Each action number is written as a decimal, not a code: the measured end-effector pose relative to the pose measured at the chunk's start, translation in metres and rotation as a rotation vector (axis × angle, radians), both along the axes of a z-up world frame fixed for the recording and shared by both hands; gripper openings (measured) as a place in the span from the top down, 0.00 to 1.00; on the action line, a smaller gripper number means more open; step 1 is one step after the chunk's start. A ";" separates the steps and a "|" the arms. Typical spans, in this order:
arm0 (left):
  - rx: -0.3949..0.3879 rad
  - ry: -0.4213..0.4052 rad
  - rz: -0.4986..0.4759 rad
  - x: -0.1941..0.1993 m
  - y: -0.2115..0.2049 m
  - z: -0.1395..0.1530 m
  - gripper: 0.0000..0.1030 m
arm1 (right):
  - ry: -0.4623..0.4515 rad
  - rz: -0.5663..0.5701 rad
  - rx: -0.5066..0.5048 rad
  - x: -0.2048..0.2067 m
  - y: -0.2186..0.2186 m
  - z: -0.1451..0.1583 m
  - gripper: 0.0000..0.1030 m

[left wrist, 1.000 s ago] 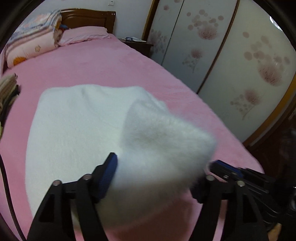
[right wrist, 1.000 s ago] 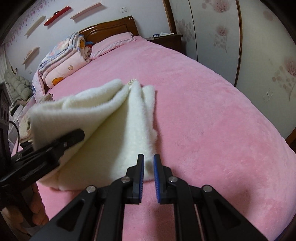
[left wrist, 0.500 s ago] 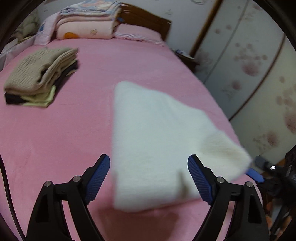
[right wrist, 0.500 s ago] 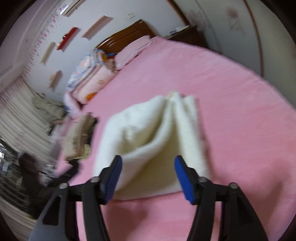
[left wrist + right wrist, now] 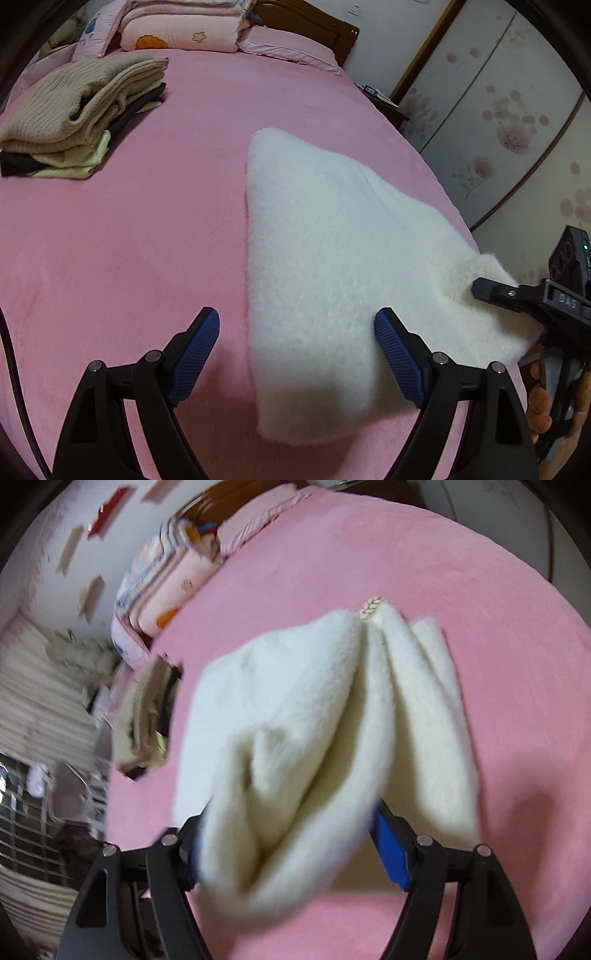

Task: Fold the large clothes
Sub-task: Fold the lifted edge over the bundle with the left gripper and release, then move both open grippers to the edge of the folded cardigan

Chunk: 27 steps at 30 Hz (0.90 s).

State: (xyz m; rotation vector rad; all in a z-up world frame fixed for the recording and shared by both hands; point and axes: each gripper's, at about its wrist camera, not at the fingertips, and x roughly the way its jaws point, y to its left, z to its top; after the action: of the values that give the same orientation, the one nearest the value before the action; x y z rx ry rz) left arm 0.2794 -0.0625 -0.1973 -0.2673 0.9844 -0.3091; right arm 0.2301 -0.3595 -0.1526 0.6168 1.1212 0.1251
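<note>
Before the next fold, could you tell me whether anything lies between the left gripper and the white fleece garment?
Nothing visible does. The left gripper hangs open right over the near edge of the white fleece garment, with only bare pink bedspread beside it. The stack of folded clothes sits well away.

pink bed (image 5: 147, 240), floral wardrobe doors (image 5: 491, 122)

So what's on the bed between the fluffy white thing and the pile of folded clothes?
Nothing: only bare pink bedcover lies between the white garment and the folded pile, in the left wrist view.
</note>
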 end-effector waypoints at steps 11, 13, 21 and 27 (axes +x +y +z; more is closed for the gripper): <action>0.108 -0.107 -0.109 0.005 -0.048 0.021 0.17 | -0.236 0.181 -0.472 -0.016 0.031 0.046 0.74; 0.113 -0.114 -0.135 0.003 -0.059 0.020 0.17 | -0.248 0.134 -0.471 -0.031 0.015 0.042 0.74; 0.255 -0.163 -0.167 -0.014 -0.098 0.000 0.14 | -0.206 0.056 -0.373 -0.054 -0.031 -0.026 0.67; 0.223 -0.121 -0.170 -0.009 -0.090 0.006 0.14 | -0.195 -0.011 -0.343 -0.066 -0.051 0.000 0.39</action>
State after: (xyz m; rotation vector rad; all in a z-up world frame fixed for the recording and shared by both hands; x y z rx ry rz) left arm 0.2701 -0.1524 -0.1917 0.0379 0.9150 -0.3631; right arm 0.1645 -0.4103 -0.1531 0.2971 0.9225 -0.0179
